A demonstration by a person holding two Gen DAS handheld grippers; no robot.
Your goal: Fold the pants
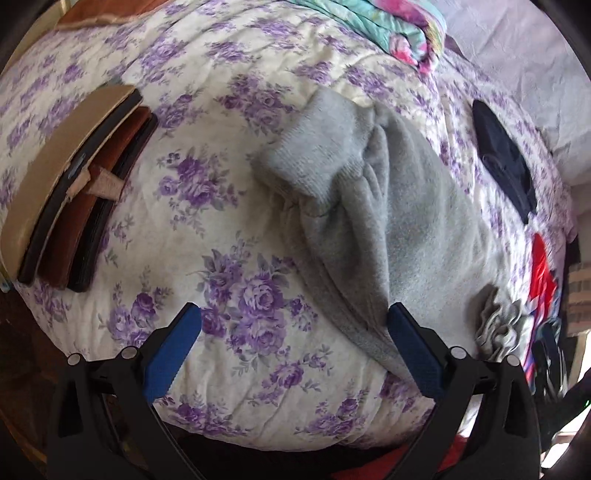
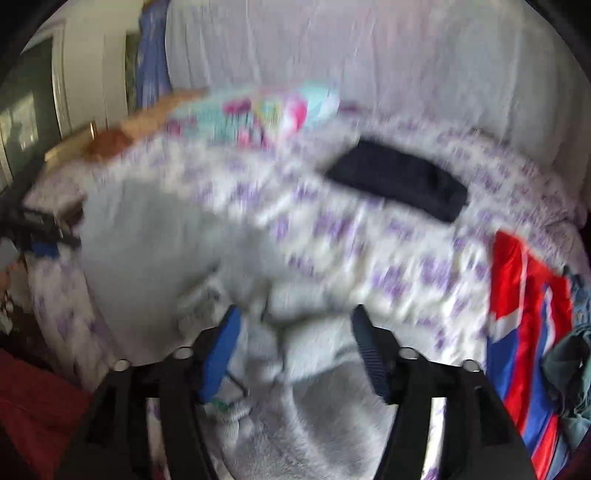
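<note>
Grey sweatpants [image 1: 399, 229] lie on a bed with a purple-flowered cover [image 1: 207, 177]; the ribbed cuff points to the far end. My left gripper [image 1: 295, 325] is open, low over the near edge of the pants, its right finger [image 1: 410, 343] against the fabric. In the blurred right wrist view the grey pants [image 2: 147, 236] spread from left to the near middle. My right gripper [image 2: 295, 332] is open with bunched grey cloth between its fingers. The left gripper also shows at the far left [image 2: 44, 236].
A folded dark navy garment [image 1: 506, 162] [image 2: 399, 181] lies at the far right of the bed. A red, white and blue garment [image 1: 543, 280] [image 2: 524, 332] lies at the right edge. Brown and black pads [image 1: 74, 199] lie at left. A colourful blanket [image 1: 399, 29] lies at the far end.
</note>
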